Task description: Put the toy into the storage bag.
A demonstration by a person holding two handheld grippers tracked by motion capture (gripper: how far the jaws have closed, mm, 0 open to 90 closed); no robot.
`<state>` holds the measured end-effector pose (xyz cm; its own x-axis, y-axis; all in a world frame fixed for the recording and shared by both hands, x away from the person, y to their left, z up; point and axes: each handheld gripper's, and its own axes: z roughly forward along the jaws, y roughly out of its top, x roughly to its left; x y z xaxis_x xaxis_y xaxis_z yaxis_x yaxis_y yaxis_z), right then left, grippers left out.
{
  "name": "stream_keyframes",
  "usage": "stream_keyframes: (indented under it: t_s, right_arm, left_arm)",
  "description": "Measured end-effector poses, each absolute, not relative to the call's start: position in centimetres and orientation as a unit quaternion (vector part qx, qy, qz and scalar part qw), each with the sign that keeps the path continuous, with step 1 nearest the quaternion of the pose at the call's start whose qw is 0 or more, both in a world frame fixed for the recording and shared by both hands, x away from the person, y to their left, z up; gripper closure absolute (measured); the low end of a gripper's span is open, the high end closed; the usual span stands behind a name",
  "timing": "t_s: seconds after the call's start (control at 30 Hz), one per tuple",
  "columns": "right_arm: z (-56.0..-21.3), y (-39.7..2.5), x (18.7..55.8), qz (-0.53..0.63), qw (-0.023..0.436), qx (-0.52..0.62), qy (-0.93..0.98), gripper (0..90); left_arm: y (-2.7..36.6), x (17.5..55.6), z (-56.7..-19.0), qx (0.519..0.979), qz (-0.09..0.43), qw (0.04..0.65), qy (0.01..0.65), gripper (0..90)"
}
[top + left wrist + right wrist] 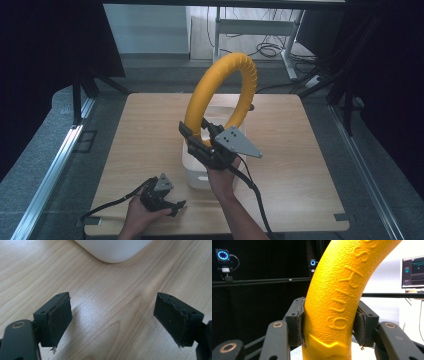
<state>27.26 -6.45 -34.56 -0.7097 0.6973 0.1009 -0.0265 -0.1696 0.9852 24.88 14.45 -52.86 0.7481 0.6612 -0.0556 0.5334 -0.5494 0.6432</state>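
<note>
A large yellow ring (pixel 239 85) with a textured surface is held upright above the white bin (pixel 196 172) in the middle of the wooden table (pixel 150 135). My right gripper (pixel 202 137) is shut on the ring's lower left part; in the right gripper view both pads (pixel 300 325) press into the yellow ring (pixel 337 302), which bears raised lettering. My left gripper (pixel 175 206) rests low near the table's front edge, left of the bin. In the left gripper view it is open (pixel 112 320) over bare wood, with the white bin's corner (pixel 112 250) ahead.
Black curtains flank the table on both sides. Metal rails (pixel 55 165) run along the floor at left and right. A desk frame with cables (pixel 270 47) stands beyond the far edge. A monitor (pixel 412 271) glows at the right in the right gripper view.
</note>
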Motion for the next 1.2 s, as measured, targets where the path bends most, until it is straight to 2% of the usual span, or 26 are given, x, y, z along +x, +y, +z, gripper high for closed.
stream_keyframes:
  t_s: [1.2]
  right_arm:
    - [-38.9,-4.9,28.3,0.698,0.219,0.322,0.601,49.7]
  left_arm:
    - [14.3,24.9,-53.1,0.877,0.095,0.326,0.340,15.1]
